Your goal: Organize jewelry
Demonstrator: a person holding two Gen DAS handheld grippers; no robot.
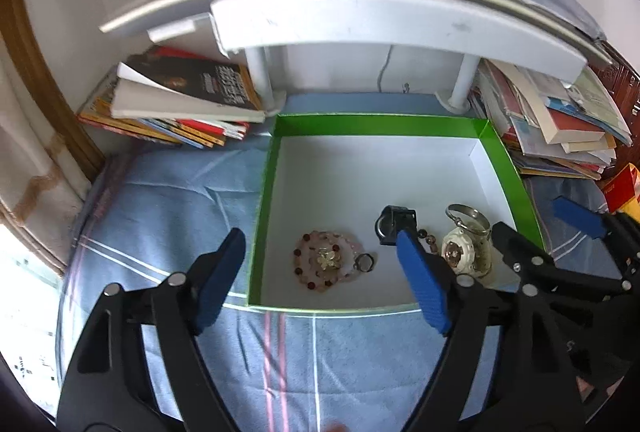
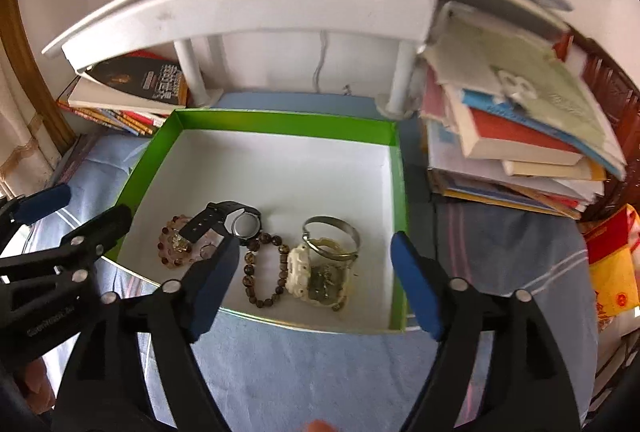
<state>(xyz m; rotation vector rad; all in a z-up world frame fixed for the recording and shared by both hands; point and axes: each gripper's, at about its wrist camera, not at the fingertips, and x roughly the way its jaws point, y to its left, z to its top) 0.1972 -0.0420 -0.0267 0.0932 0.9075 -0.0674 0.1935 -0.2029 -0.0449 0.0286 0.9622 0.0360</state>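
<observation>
A: In the left wrist view, the left gripper's blue pad [image 1: 420,284] at four o'clock hides most of the brown bead bracelet [image 1: 427,235].

B: And the stacked books [image 2: 516,136] at two o'clock in the right view are blurred, titles unreadable.

My left wrist camera looks steeply down, close over the green box [image 1: 516,176] from its left, my right from its right, both sharing its white floor and the shelf [image 2: 248,12] at frame top

glossy card box [image 2: 160,146], cloth cover [image 2: 288,364]
</observation>
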